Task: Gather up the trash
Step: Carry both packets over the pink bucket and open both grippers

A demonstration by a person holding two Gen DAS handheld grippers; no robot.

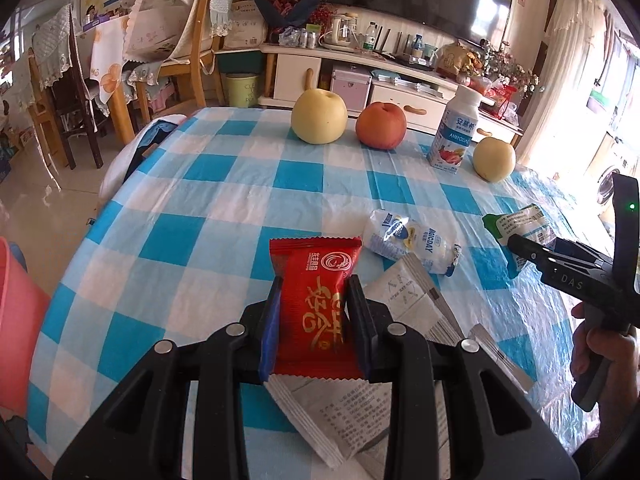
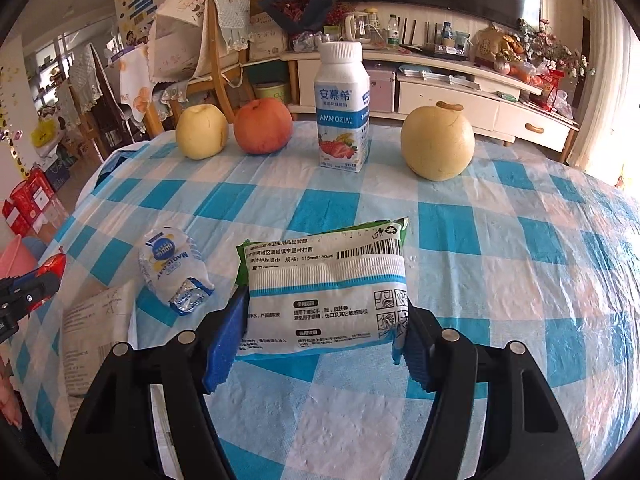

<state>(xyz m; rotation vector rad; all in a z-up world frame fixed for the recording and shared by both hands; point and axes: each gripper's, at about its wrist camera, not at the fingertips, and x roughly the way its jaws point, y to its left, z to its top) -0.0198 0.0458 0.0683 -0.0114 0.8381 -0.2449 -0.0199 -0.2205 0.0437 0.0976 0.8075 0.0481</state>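
My left gripper (image 1: 315, 286) is shut on a red snack wrapper (image 1: 316, 312), held upright above the checked tablecloth (image 1: 200, 200). My right gripper (image 2: 322, 310) is shut on a white wet-wipes pack (image 2: 326, 280), with the blue pads pressing on its two ends. From the left wrist view that pack (image 1: 524, 220) shows at the right edge, in the black fingers (image 1: 528, 250). A crumpled white and blue wrapper (image 1: 412, 240) (image 2: 172, 272) lies on the cloth between the two grippers. White printed sachets (image 1: 404, 296) (image 2: 96, 320) lie beside it.
At the far side of the table stand two yellow pears (image 2: 200, 132) (image 2: 438, 142), a red apple (image 2: 262, 126) and a yogurt bottle (image 2: 342, 108). A pink bin (image 1: 16, 320) sits at the left, below the table edge. A hand (image 1: 600, 356) grips the right handle.
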